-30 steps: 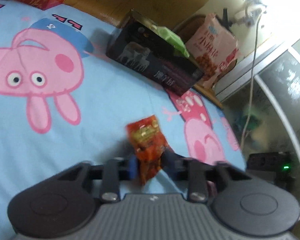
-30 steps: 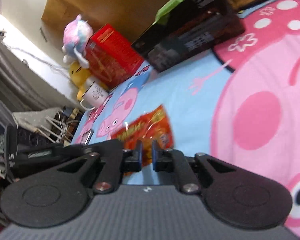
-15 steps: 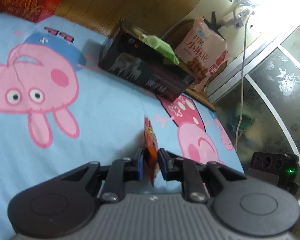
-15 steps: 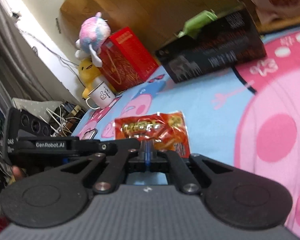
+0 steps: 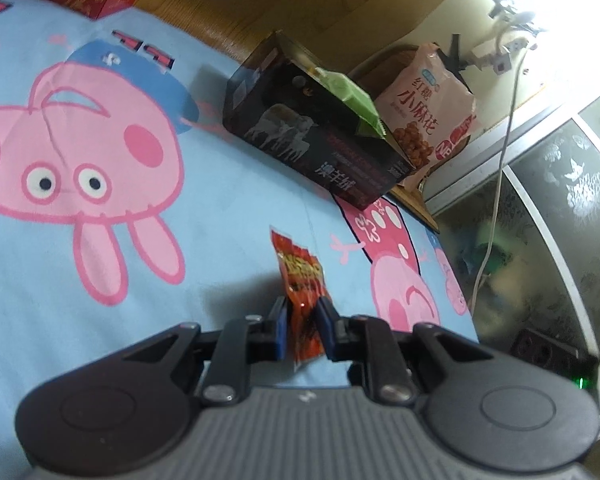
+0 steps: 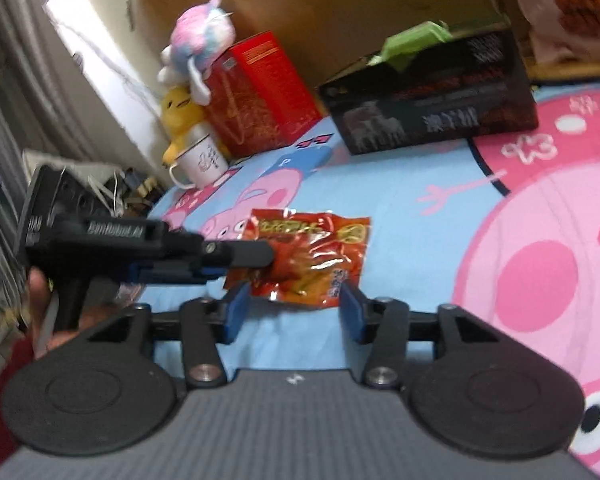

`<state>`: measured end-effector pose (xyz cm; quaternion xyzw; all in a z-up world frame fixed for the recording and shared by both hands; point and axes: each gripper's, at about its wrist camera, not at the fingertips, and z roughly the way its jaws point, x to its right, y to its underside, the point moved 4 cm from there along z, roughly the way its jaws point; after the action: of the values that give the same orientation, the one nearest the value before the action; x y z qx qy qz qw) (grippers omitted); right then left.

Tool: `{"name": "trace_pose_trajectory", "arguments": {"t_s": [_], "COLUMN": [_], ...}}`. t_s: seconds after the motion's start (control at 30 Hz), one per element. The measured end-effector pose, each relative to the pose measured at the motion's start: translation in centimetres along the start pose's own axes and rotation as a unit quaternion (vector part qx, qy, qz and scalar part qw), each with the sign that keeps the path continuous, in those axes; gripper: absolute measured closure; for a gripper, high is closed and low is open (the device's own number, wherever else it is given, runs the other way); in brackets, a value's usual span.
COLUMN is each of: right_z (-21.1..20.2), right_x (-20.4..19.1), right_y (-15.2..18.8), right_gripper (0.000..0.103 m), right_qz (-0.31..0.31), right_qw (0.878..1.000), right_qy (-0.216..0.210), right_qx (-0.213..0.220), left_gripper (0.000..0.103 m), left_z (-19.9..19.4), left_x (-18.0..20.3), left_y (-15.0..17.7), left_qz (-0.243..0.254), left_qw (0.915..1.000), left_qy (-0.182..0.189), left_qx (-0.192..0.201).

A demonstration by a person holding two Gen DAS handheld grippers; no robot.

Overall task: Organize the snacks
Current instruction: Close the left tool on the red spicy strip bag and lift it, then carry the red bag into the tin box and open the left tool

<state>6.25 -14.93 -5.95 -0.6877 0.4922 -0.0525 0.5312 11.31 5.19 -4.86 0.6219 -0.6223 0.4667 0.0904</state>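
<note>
A small red snack packet stands edge-on between the blue pads of my left gripper, which is shut on its lower part above the blue cartoon-pig bedsheet. In the right wrist view the same red snack packet shows its printed face, with the left gripper clamping its left end. My right gripper sits just in front of the packet; its jaws are opening and the pads stand apart without touching it. A black box with a green packet on top lies farther back.
A pink snack bag leans behind the black box. A red box, plush toys and a white mug stand at the bed's left edge. A hand holds the left gripper's grip. A wooden headboard is behind.
The right gripper was shut and has opened beside the packet. The packet turned edge-on in the left gripper, which has stayed shut on it.
</note>
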Motion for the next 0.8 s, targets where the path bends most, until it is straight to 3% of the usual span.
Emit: {"name": "trace_pose_trajectory", "arguments": {"t_s": [0.07,0.3,0.37,0.43,0.57,0.6,0.73,0.8], "right_z": [0.3,3.2,3.9,4.0,3.7,3.7,3.4,3.0], "right_x": [-1.2,-3.4,-3.3,-3.1,-3.1,-3.3,-4.4,-4.6], "right_y": [0.2,0.3,0.1,-0.2,-0.2,-0.2,0.2,-0.1], "right_gripper": [0.039,0.040,0.045,0.062,0.066,0.071,0.086,0.088], "right_qz": [-0.062,-0.209,-0.228,-0.227,-0.233,-0.239,-0.289,-0.305], "right_qw": [0.997,0.972,0.966,0.966,0.965,0.963,0.944,0.936], "right_qy": [0.034,0.107,0.120,0.123,0.120,0.126,0.160,0.173], "right_qx": [-0.001,-0.015,-0.014,-0.010,-0.005,-0.003,0.023,0.042], "left_gripper": [0.087,0.087,0.087,0.087,0.087,0.087,0.087,0.087], "left_z": [0.1,0.1,0.2,0.2,0.4,0.3,-0.5,-0.9], "left_x": [-0.2,0.2,0.2,-0.2,-0.7,-0.6,0.4,1.5], "left_y": [-0.4,-1.7,-1.7,-1.7,-1.6,-1.7,-2.2,-2.9], "left_qz": [-0.019,-0.033,-0.030,-0.032,-0.038,-0.038,-0.026,-0.011], "left_qw": [0.9998,0.9994,0.9995,0.9995,0.9992,0.9992,0.9995,0.9996], "left_qy": [0.003,0.009,0.003,-0.001,0.001,0.003,0.017,0.022], "left_qx": [-0.010,-0.009,-0.007,-0.008,-0.011,-0.009,0.002,0.009]}}
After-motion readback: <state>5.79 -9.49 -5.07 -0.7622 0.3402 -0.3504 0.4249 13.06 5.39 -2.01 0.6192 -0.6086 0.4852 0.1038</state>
